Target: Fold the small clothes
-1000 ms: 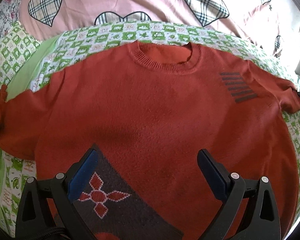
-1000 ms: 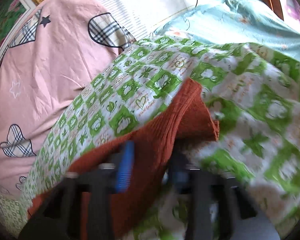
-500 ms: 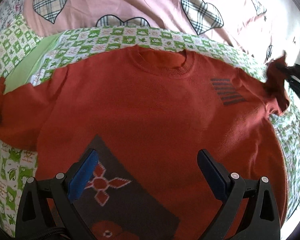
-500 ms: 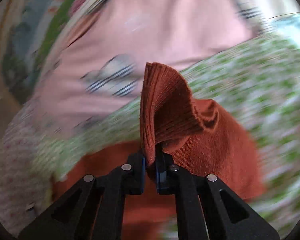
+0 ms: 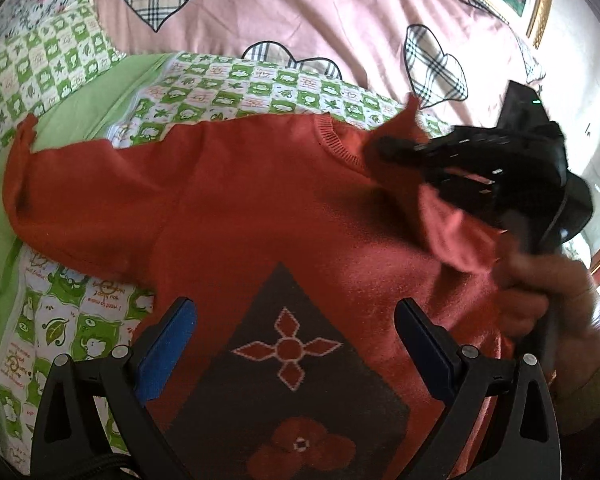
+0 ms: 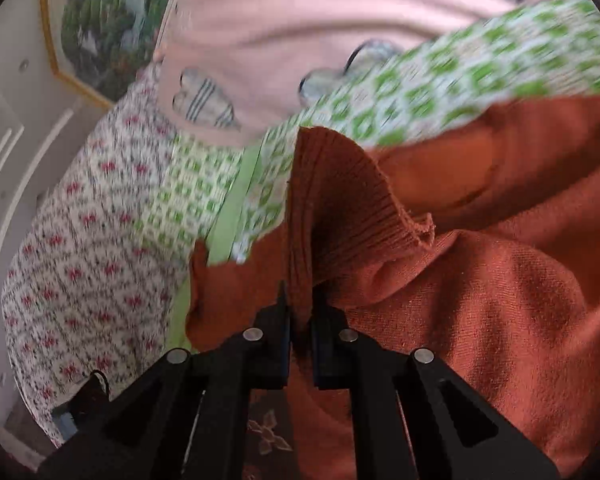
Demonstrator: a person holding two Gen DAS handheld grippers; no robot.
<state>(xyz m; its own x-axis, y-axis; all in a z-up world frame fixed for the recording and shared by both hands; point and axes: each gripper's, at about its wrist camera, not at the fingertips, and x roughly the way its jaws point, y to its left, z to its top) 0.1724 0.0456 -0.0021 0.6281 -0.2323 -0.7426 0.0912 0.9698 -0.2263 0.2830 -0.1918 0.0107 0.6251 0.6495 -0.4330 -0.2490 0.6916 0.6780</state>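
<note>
Right claw (image 6: 300, 320) clamping sweater cuff (image 6: 340, 200) over green-checked bedspread (image 6: 420, 92).

- My right tool (image 5: 384, 148) covers the sweater's (image 5: 260, 208) right shoulder at the right of the left wrist view.
- The sweater's hem runs off the bottom edge there.
- The hand (image 5: 548, 300) at the right edge is smeared.
- In the right wrist view, the green checked sheet (image 6: 440, 92) and pink cover (image 6: 300, 20) above are blurred.

We see an orange knit sweater (image 5: 260, 208) front-up on the bed, one ribbed sleeve cuff (image 6: 340, 200) lifted, probably folding inward.
</note>
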